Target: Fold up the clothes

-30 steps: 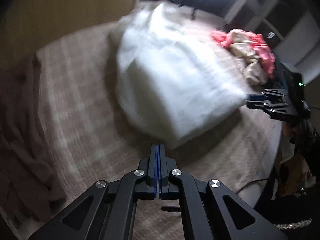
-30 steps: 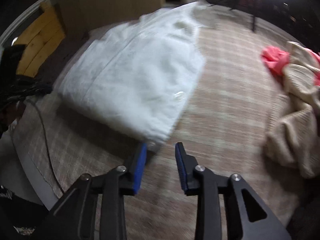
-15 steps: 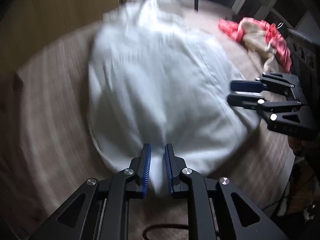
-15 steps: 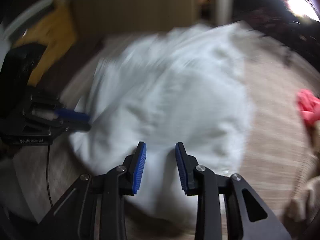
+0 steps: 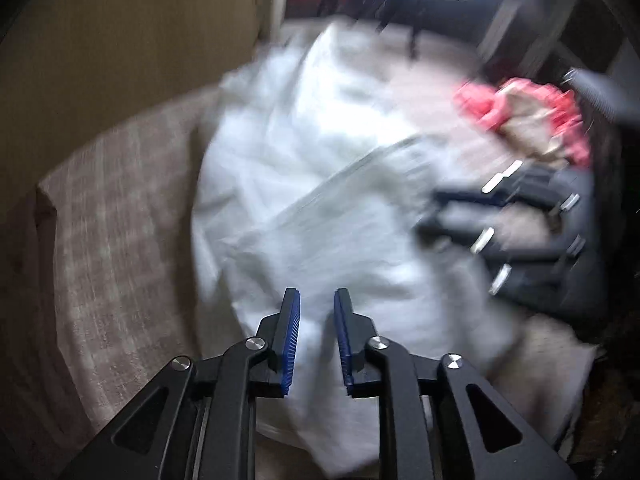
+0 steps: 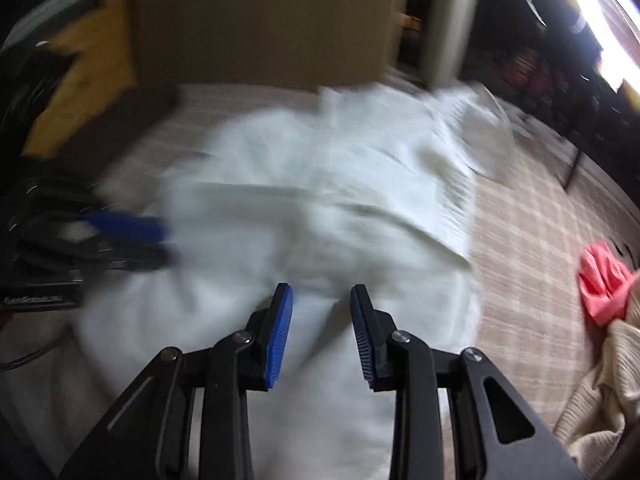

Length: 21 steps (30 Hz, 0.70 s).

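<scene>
A white garment [image 5: 312, 200] lies spread and partly folded over on a beige checked cover [image 5: 120, 220]. My left gripper [image 5: 316, 294] hovers over its near edge, jaws a little apart, white cloth showing in the gap and no pad pressing on it. My right gripper [image 6: 321, 290] is over the near part of the same garment [image 6: 320, 216], jaws apart and gripping nothing. Each gripper shows blurred in the other's view: the right gripper [image 5: 436, 212] at the garment's right side, the left gripper [image 6: 160, 240] at its left side.
A pile of pink and beige clothes [image 5: 528, 120] lies at the far right of the cover; the pink cloth [image 6: 604, 284] and a beige knit [image 6: 600, 392] show at the right edge. A wooden panel [image 5: 120, 60] stands behind. A cable [image 6: 24, 356] runs at the left.
Both grippers have moved in from the garment's near edge and corner to stand over it. The left jaws, shut a second ago, now stand slightly apart. The right jaws keep the same gap.
</scene>
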Motion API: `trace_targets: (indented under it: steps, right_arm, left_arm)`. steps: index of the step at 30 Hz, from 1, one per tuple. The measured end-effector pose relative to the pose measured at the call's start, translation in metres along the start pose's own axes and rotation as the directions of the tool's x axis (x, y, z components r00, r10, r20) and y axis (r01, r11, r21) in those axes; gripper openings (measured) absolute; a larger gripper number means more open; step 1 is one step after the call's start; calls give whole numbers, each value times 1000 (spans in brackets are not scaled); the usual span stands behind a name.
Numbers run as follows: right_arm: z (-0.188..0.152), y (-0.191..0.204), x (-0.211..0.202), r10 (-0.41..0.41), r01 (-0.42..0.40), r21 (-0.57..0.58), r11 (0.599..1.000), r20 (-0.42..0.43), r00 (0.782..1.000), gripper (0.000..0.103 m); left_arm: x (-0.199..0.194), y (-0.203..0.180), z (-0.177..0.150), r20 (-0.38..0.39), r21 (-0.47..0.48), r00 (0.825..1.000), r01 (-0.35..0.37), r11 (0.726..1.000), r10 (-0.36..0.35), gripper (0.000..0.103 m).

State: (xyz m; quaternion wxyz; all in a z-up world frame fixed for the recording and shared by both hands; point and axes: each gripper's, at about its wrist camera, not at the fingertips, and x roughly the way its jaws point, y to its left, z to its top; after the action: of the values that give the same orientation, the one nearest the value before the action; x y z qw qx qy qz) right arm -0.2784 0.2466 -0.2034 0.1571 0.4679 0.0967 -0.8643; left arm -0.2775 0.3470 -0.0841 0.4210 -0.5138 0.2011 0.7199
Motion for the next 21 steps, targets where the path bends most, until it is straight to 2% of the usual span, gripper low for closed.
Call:
trace_targets:
  steps: [2,3,6,8,11,13,16,18,21]
  right_arm:
    - [-7,-30,-2,71,-67,143,987,-24,997,30]
    - [-11,-45,-3,109,-99,215,972,-32,994,30]
    - [-22,-69,-32,104,-90,317,944,-27,994,30]
    - [-28,-84,-62,100,-94,352,931,0,995,30]
    - [-22,-99,-109,66,-81,352,933,53,996,39]
    - [-12,-108,-137,24,-54,333,941,94,995,45]
    - [11,-121,-166,-48,-1,280,960,168,985,45]
    - [30,-131,-166,-46,-5,251,968,198,979,45]
    - [63,-143,-145,-34,-8,214,977,191,981,45]
  left_arm:
    - [1,7,-2,13,-25,1000,27,999,-27,11]
    - [-3,9,-2,7,-35,1000,16,999,-16,11]
    - [-21,13,0,-7,-63,1000,-22,998,22,12]
    - [-45,11,7,20,-56,999,-33,998,34,16]
    - [-82,7,18,65,-42,997,-49,998,52,24]
    - [-106,3,26,100,-23,993,-57,998,59,25]
    - [-123,-5,46,144,20,983,-121,992,117,31]
    - [-120,-7,55,144,26,984,-113,993,108,31]
    - [-99,-13,63,117,34,989,-98,995,93,31]
